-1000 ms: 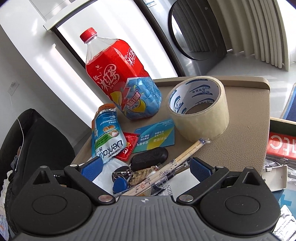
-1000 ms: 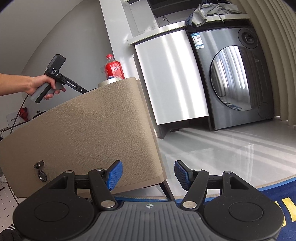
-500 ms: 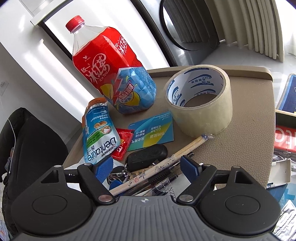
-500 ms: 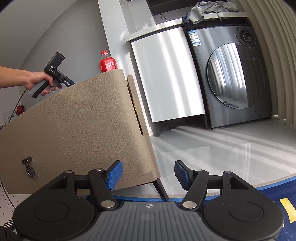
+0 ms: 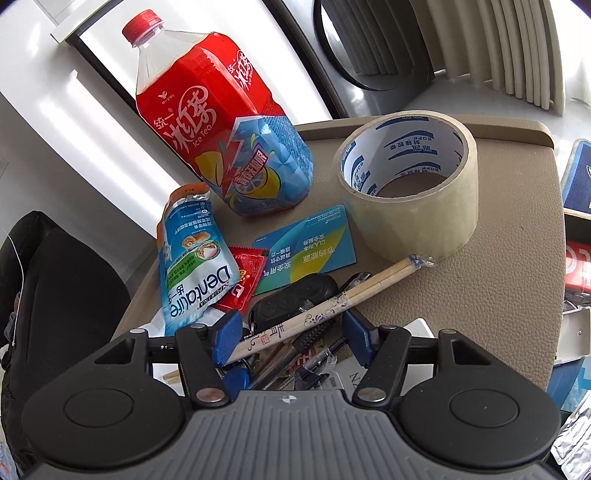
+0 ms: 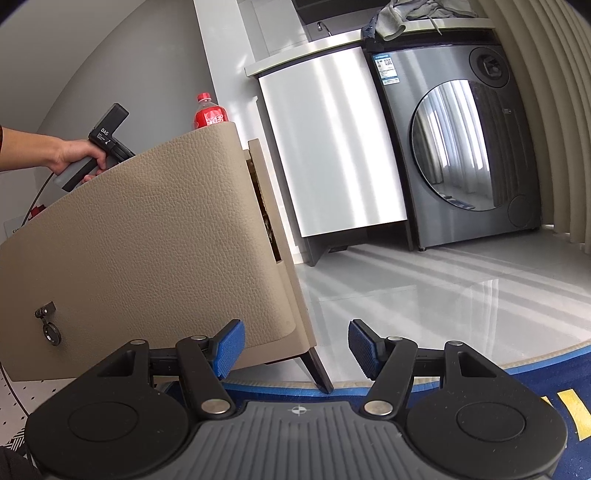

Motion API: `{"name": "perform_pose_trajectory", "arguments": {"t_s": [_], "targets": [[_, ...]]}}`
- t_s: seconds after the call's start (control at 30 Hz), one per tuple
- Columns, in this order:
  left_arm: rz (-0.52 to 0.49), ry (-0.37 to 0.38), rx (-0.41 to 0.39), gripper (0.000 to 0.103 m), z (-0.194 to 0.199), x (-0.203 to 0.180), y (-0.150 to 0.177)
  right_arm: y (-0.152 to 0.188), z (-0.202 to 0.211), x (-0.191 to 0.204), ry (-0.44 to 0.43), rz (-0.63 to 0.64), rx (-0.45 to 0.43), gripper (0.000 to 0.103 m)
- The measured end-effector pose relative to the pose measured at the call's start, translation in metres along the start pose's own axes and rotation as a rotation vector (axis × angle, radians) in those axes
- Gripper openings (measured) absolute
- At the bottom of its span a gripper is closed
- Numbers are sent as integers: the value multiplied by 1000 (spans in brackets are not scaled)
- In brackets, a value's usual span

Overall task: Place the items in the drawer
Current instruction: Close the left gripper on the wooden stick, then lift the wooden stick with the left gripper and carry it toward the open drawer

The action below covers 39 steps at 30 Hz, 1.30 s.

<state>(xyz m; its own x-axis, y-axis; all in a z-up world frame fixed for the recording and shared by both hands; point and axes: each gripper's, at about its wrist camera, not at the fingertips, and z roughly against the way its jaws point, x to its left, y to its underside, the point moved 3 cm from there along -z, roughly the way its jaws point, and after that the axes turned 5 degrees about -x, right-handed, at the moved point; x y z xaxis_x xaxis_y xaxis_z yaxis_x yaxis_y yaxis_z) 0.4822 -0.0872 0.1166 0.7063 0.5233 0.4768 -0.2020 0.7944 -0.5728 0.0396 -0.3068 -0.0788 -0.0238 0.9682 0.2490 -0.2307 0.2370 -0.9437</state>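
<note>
On the cabinet top [image 5: 498, 295], the bottle [image 5: 221, 125] stands left of the tape roll [image 5: 410, 184], chopsticks [image 5: 332, 302] in front.

Left black two-finger gripper with blue pads [image 5: 290, 334]: jaws spread wide, angled down. Right black two-finger gripper with blue pads [image 6: 295, 345]: jaws apart, level. Person's bare left hand [image 6: 79, 160] grips left handle.

Your room: a bright laundry corner with pale walls.
From your right wrist view, a grey washing machine [image 6: 461, 147] stands at 2 o'clock with crumpled clothes [image 6: 413, 14] on top, a steel-fronted cabinet [image 6: 328, 147] beside it at 12. Glossy grey floor [image 6: 424, 295] carries streaks of daylight; ribbed beige curtains [image 6: 561, 110] hang at 3, and a blue rug [image 6: 517, 380] lies at 5.
</note>
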Motion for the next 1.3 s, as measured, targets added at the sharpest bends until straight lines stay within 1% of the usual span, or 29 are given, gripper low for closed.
{"name": "perform_pose_trajectory", "arguments": {"t_s": [0.17, 0.23, 0.27, 0.43, 0.63, 0.73, 0.8, 1.0, 1.13, 1.3], "targets": [[-7, 23, 8, 50, 1, -2, -1, 3, 2, 0, -5, 4, 9, 66], [-9, 33, 11, 47, 2, -3, -2, 3, 2, 0, -7, 6, 8, 66], [-8, 38, 13, 43, 2, -4, -2, 4, 3, 0, -7, 8, 8, 66], [-18, 48, 18, 39, 4, -8, -2, 6, 2, 0, -3, 8, 3, 66], [-49, 42, 8, 29, 10, -14, -2, 6, 3, -1, -8, 14, 1, 66], [-96, 14, 10, 24, 14, -20, -1, 6, 4, -2, -4, 11, -1, 66], [-112, 9, 17, 24, 16, -23, -1, 6, 5, -3, 2, 13, -2, 66], [-130, -11, -3, 19, 35, -28, -6, 5, 10, -3, 12, 14, -9, 66], [-161, -61, 0, 15, 44, -31, -9, 4, 14, -1, 8, 21, -13, 66], [-181, -133, -37, 8, 58, -30, -12, 2, 19, 1, 4, 30, -21, 66]]}}
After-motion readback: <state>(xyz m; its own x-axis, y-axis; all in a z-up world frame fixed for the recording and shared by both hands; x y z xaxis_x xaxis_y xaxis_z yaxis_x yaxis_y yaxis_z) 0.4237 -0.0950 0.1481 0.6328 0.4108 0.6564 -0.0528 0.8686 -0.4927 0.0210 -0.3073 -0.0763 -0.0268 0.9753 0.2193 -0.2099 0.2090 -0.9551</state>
